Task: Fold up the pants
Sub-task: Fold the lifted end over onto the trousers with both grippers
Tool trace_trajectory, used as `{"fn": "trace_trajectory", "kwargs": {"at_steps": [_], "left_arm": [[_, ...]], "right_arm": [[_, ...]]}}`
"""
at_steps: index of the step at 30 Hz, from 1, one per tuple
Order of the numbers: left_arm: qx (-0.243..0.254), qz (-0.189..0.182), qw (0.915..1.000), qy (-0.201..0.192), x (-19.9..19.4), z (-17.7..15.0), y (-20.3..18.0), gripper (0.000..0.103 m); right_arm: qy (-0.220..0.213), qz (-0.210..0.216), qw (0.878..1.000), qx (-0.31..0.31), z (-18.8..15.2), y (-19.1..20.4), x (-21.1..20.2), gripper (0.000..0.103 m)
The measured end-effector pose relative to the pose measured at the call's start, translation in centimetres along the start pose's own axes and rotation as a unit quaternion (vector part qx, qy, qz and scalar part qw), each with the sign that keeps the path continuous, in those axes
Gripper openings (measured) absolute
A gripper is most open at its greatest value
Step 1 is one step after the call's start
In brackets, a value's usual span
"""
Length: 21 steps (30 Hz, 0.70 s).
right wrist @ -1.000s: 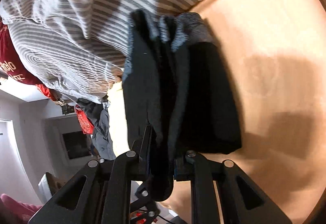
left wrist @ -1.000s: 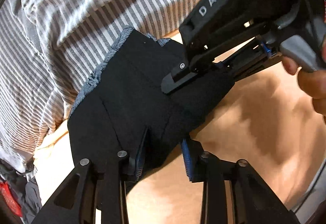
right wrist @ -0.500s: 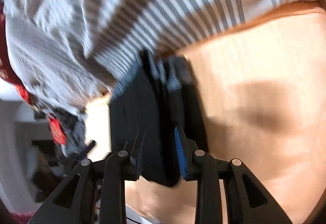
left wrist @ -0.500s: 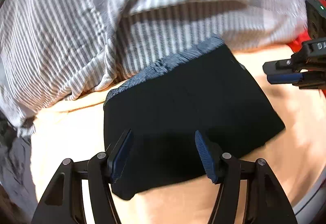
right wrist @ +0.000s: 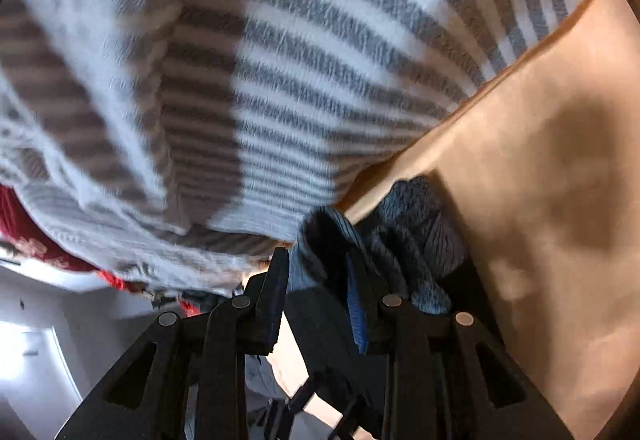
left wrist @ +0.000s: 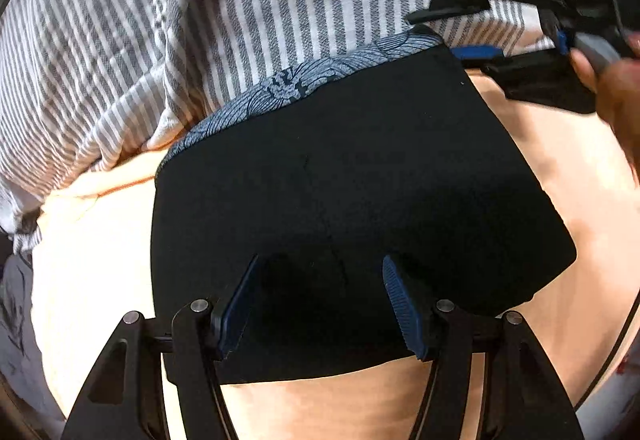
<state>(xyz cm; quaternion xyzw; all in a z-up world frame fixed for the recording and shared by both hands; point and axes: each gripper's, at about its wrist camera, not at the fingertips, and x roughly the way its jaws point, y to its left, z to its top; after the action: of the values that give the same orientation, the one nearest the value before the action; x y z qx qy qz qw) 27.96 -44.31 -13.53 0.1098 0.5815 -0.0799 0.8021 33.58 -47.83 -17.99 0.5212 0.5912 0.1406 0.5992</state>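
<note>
The black pants lie folded into a flat rectangle on the peach sheet, with a blue patterned waistband along the far edge. My left gripper is open just above the near edge, holding nothing. My right gripper shows at the far right corner of the pants, jaws apart. In the right wrist view the right gripper is open, its jaws straddling the bunched blue-grey pants edge.
A grey and white striped blanket lies bunched behind the pants and touches the waistband; it fills the right wrist view. The peach bed sheet extends right and near. Red cloth lies at the left.
Both grippers let go of the pants and opened. The pants now lie flat. My left gripper pulled back to the near edge; my right gripper moved to the far right corner.
</note>
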Motion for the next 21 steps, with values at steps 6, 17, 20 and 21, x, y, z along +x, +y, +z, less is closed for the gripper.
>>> {"fn": "trace_trajectory", "kwargs": {"at_steps": [6, 17, 20, 21], "left_arm": [[-0.011, -0.006, 0.9998, -0.012, -1.4, 1.0, -0.2, 0.064], [-0.012, -0.038, 0.9991, -0.013, -0.1, 2.1, -3.3, 0.064], [-0.008, -0.038, 0.9991, -0.015, -0.5, 1.9, -3.1, 0.064], [-0.006, -0.038, 0.9991, -0.015, -0.5, 1.9, -3.1, 0.064]], "right_arm": [[-0.027, -0.037, 0.998, -0.033, -0.2, 1.3, -2.2, 0.035], [-0.003, 0.027, 0.998, 0.058, 0.4, -2.6, -0.9, 0.045], [-0.001, 0.050, 0.996, 0.071, 1.4, -3.2, -0.4, 0.045], [-0.004, 0.052, 0.996, 0.066, 1.6, -3.0, -0.3, 0.045]]}}
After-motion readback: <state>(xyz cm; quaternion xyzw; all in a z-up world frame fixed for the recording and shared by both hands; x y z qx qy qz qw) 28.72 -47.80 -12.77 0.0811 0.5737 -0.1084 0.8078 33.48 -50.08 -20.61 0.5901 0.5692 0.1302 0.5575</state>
